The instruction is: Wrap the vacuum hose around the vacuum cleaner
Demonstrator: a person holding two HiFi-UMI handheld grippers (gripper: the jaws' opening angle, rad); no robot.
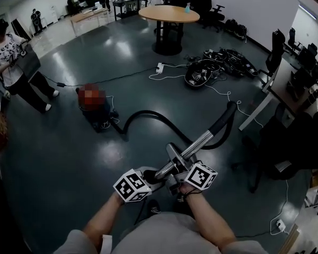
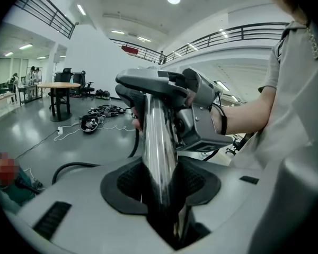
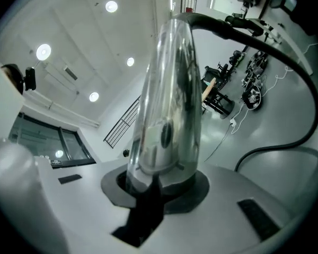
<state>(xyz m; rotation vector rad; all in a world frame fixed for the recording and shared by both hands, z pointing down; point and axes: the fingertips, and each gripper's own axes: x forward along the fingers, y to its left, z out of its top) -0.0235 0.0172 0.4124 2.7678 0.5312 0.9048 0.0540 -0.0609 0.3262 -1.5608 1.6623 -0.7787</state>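
Observation:
The vacuum cleaner [image 1: 99,118] sits on the dark floor ahead to the left, partly under a blurred patch. Its black hose [image 1: 148,116] loops over the floor and rises to the bent handle [image 1: 228,115]. From there a chrome wand [image 1: 199,143] slants down to my hands. My left gripper [image 1: 160,174] is shut on the wand's lower end. My right gripper [image 1: 175,161] is shut on it just further up. The left gripper view shows the wand [image 2: 158,142] between the left gripper's [image 2: 160,184] pads, with the right gripper's body [image 2: 201,115] beyond. The right gripper [image 3: 159,179] holds the wand [image 3: 169,99]; the hose [image 3: 302,89] arcs away.
A person [image 1: 10,62] stands at far left. A round wooden table [image 1: 169,14] is at the back. A heap of cables and gear [image 1: 214,67] and a power strip [image 1: 160,66] lie beyond the hose. A desk [image 1: 278,86] and office chairs line the right side.

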